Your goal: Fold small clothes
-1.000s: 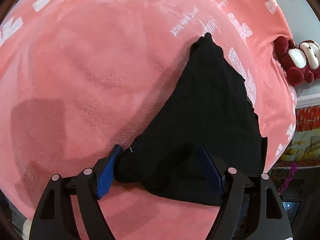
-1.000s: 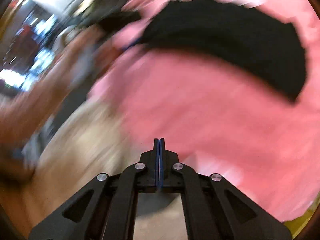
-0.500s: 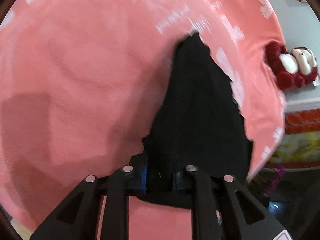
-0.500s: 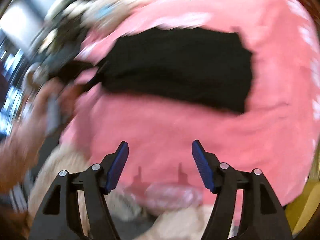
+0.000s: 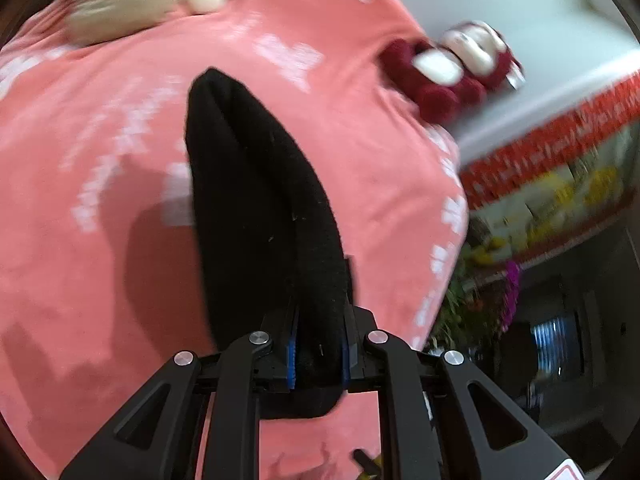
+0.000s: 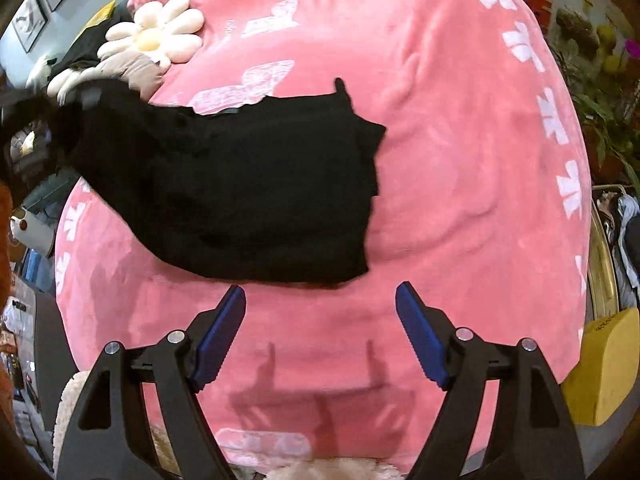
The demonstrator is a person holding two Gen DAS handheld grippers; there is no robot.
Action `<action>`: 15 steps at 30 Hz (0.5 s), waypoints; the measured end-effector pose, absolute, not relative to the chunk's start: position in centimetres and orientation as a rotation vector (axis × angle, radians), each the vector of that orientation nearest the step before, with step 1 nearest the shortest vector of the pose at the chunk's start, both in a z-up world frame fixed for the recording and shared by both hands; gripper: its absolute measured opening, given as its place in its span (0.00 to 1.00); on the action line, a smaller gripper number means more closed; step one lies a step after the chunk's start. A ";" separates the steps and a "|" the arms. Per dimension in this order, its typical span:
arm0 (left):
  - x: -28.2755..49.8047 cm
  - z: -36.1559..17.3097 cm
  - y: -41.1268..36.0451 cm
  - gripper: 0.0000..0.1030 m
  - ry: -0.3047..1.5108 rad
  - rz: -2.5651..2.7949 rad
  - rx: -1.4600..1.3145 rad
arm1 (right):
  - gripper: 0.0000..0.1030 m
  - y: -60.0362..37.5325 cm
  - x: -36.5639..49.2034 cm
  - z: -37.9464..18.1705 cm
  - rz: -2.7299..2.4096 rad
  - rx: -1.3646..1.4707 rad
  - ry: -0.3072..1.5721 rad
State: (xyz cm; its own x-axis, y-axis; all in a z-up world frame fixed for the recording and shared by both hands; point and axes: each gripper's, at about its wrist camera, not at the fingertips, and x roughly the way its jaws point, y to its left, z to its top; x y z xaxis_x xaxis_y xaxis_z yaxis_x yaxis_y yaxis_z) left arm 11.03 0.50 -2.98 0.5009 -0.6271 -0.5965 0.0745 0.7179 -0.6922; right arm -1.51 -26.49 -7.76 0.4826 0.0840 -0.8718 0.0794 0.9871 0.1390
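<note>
Garment [image 6: 256, 196], black knit, small, lies on pink plush blanket [image 6: 460, 160] with white printed marks. Right-wrist view: most of the cloth rests flat on the blanket, right edge and lower edge lying down, left end drawn up and away toward the left edge of the view, blurred there.

Left tongs [image 5: 318, 354]: clamped on the garment's near end; jaws have just been closing, and cloth is bunched between the blue pads, with a little sticking out behind them. From the grip the black cloth runs forward as a long narrow fold to a rounded far tip, its shadow on the blanket to the left. Left-wrist view is motion-blurred.

Right tongs [image 6: 320, 332]: apart, nothing between them; jaws have just been opening. They hover over bare blanket just short of the garment's lower edge, not touching it. Their shadow falls on the blanket below.

Surroundings: cream daisy-shaped plush [image 6: 160, 36] at the blanket's far left corner, close to the lifted end of the garment. Dark red and white plush toy [image 5: 452, 68] just beyond the blanket's right edge in the left-wrist view. Yellow object [image 6: 600, 364] at the blanket's right side, near the right tongs. Potted plants [image 6: 600, 80] further right.
</note>
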 end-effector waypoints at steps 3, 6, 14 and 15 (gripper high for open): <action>11.0 -2.8 -5.1 0.11 0.987 -0.539 -0.588 | 0.75 -28.3 -2.0 -7.8 -0.033 0.173 1.060; 9.8 -5.2 -11.1 0.12 1.059 -0.593 -0.521 | 0.75 -30.8 -2.6 -8.2 -0.077 0.200 1.058; 4.5 -12.6 -14.8 0.52 1.282 -0.532 -0.402 | 0.75 -34.7 -2.8 -9.0 -0.083 0.303 1.047; 4.2 -12.4 -14.3 0.54 1.266 -0.517 -0.393 | 0.75 -34.8 -2.5 -9.1 -0.065 0.320 1.040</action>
State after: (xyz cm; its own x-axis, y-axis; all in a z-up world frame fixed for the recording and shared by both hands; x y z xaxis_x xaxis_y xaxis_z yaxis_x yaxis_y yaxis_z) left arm 4.17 -14.30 -12.41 0.2127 -0.5688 -0.7945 0.1501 0.8225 -0.5487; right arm -2.50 -34.82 -9.05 0.5088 0.0979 -0.8553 0.2036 0.9517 0.2300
